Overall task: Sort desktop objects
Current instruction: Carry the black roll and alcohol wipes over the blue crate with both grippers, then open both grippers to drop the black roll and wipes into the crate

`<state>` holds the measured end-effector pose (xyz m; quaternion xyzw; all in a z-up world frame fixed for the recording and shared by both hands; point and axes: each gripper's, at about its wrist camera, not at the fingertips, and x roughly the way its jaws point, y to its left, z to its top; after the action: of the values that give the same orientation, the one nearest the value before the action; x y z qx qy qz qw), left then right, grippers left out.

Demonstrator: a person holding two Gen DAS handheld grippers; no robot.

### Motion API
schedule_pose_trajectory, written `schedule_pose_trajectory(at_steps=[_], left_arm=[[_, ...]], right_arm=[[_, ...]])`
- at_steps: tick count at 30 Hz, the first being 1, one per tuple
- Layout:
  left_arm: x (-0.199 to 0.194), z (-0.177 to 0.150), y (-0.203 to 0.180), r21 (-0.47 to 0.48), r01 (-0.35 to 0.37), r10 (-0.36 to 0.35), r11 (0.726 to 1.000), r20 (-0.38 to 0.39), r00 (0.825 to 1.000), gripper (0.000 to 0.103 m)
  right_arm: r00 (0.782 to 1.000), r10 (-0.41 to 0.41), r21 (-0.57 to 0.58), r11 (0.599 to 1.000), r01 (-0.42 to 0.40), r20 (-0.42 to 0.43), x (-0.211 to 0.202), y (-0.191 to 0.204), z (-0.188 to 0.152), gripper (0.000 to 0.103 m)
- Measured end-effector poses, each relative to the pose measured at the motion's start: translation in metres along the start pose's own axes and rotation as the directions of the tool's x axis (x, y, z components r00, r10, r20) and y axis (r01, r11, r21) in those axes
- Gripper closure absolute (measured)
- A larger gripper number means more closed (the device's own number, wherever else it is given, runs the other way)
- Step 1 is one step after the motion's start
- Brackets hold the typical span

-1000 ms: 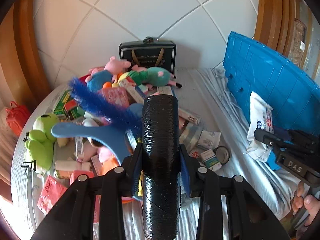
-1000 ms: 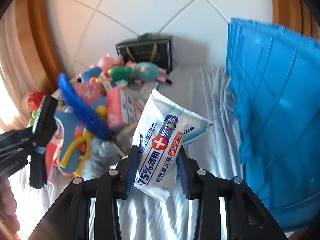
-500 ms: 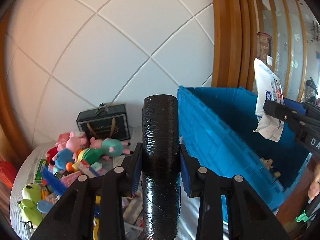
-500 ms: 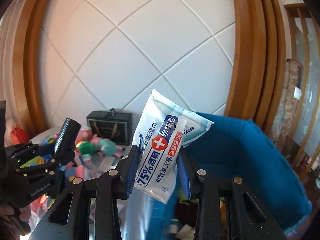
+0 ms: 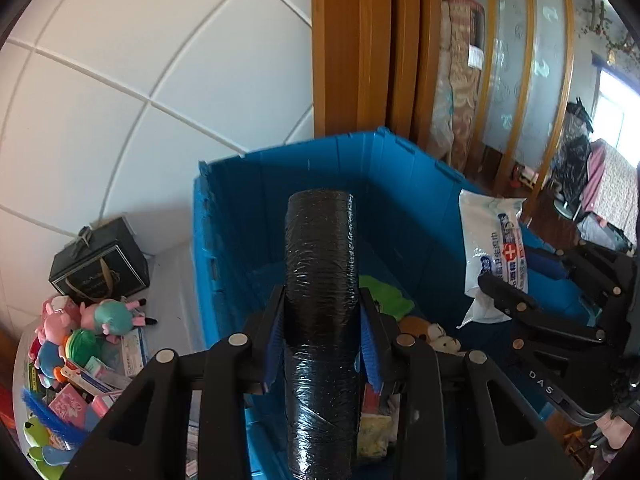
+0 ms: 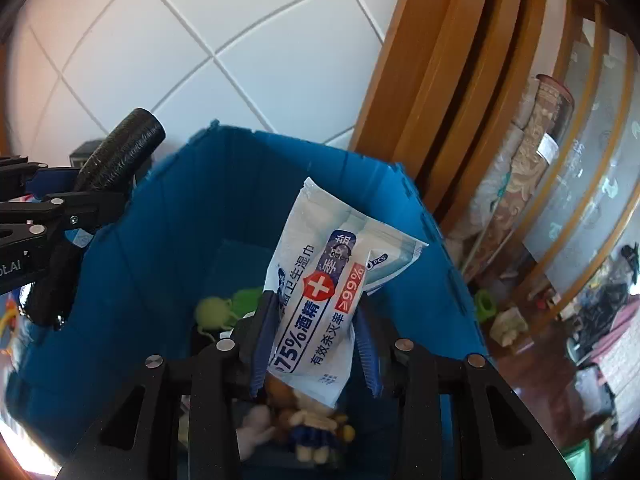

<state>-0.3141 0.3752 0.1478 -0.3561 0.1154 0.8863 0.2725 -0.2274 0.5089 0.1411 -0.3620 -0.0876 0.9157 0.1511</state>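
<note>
My left gripper [image 5: 320,340] is shut on a black plastic-wrapped roll [image 5: 320,280] and holds it above the open blue bin [image 5: 224,208]. My right gripper [image 6: 316,340] is shut on a white pack of alcohol wet wipes [image 6: 320,288], also held over the blue bin [image 6: 160,216]. The wipes pack [image 5: 496,248] and the right gripper [image 5: 500,292] show at the right of the left wrist view. The black roll [image 6: 120,156] and the left gripper [image 6: 76,216] show at the left of the right wrist view. Plush toys [image 6: 216,312] lie inside the bin.
A pile of plush toys [image 5: 100,320], small boxes [image 5: 100,376] and a blue brush [image 5: 44,412] lies on the table left of the bin. A dark gift box [image 5: 96,264] stands against the tiled wall. Wooden door frames [image 5: 360,48] stand behind the bin.
Both grippers have moved right and up from over the pile to above the blue bin, still holding the roll and the wipes pack. The bin's inside now shows.
</note>
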Motion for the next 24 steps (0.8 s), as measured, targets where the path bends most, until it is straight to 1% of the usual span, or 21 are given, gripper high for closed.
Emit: schedule_pose_trajectory(at_steps=[4, 8, 10, 11, 12, 14, 15, 16, 17, 18, 19, 20, 24], left_arm=[[0.037, -0.003, -0.02, 0.016, -0.021, 0.022, 1.0, -0.101, 0.995, 0.07], [0.056, -0.008, -0.028, 0.006, -0.028, 0.029, 1.0, -0.179, 0.983, 0.07], [0.059, -0.009, -0.032, 0.012, -0.024, 0.026, 1.0, -0.197, 0.98, 0.069], [0.06, -0.011, -0.032, 0.013, -0.026, 0.028, 1.0, -0.202, 0.979, 0.069], [0.059, -0.011, -0.033, 0.015, -0.028, 0.031, 0.999, -0.2, 0.979, 0.068], [0.056, -0.011, -0.033, 0.023, -0.042, 0.045, 0.999, -0.186, 0.981, 0.067], [0.057, -0.01, -0.034, 0.031, -0.055, 0.059, 0.998, -0.173, 0.983, 0.067], [0.054, -0.01, -0.033, 0.037, -0.066, 0.071, 0.997, -0.158, 0.985, 0.066], [0.05, -0.01, -0.033, 0.039, -0.068, 0.073, 0.997, -0.146, 0.987, 0.066], [0.049, -0.01, -0.03, 0.036, -0.065, 0.07, 0.997, -0.14, 0.988, 0.062], [0.045, -0.01, -0.028, 0.028, -0.063, 0.067, 0.998, -0.134, 0.989, 0.059], [0.041, -0.01, -0.026, 0.022, -0.061, 0.064, 0.998, -0.125, 0.99, 0.059], [0.02, -0.012, -0.014, 0.004, -0.072, 0.072, 0.997, -0.073, 0.995, 0.059]], right_arm=[[0.999, 0.001, 0.008, 1.0, 0.0, -0.043, 0.017, -0.02, -0.012, 0.066], [0.997, 0.02, 0.024, 1.0, -0.018, -0.069, 0.032, -0.032, -0.017, 0.065], [0.996, 0.027, 0.029, 0.999, -0.025, -0.082, 0.04, -0.034, -0.02, 0.065], [0.994, 0.037, 0.033, 0.999, -0.034, -0.103, 0.044, -0.034, -0.021, 0.065], [0.994, 0.052, 0.043, 0.998, -0.048, -0.101, 0.044, -0.037, -0.021, 0.065], [0.996, 0.038, 0.037, 0.999, -0.035, -0.079, 0.039, -0.034, -0.019, 0.062], [0.996, 0.038, 0.034, 0.999, -0.036, -0.084, 0.04, -0.032, -0.02, 0.057], [0.995, 0.043, 0.027, 0.999, -0.041, -0.093, 0.041, -0.03, -0.02, 0.043], [0.994, 0.043, 0.019, 0.999, -0.041, -0.097, 0.041, -0.028, -0.02, 0.033], [0.995, 0.032, 0.011, 0.999, -0.031, -0.094, 0.04, -0.026, -0.019, 0.013], [0.996, 0.02, 0.002, 1.0, -0.019, -0.088, 0.039, -0.024, -0.018, 0.002], [0.997, 0.003, -0.012, 1.0, -0.004, -0.082, 0.039, -0.02, -0.018, 0.0], [0.995, -0.053, -0.067, 0.997, 0.048, -0.08, 0.041, -0.009, -0.02, 0.0]])
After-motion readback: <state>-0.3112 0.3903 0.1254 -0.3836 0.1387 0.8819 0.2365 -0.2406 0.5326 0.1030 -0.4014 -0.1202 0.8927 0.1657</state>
